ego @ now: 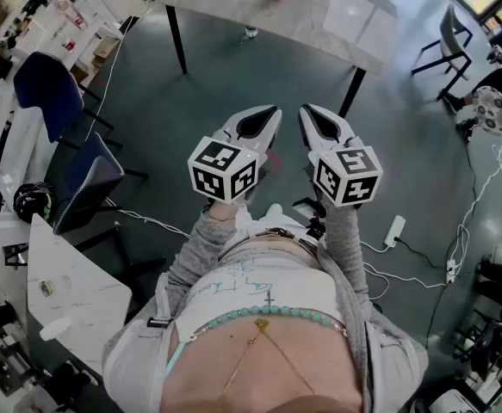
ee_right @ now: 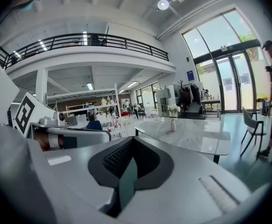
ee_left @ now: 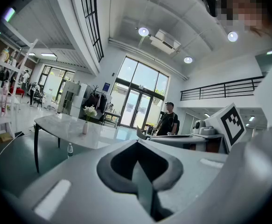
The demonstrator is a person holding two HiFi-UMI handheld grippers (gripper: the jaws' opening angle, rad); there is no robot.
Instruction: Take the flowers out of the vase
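Both tongs are pressed shut with nothing between the jaws: my left gripper [ego: 259,120] and right gripper [ego: 319,123] sit side by side, close in front of the person's chest. One pale-topped table [ego: 319,24] stands ahead across the floor [ego: 233,84], well apart from them. Two blue chairs [ego: 48,89] are off to the left. One white vase [ee_left: 85,127] stands upright on the table, holding a small bunch of white flowers [ee_left: 89,111] (too far off for me to count the stems). One water bottle [ee_left: 70,149] stands on the floor under the table.
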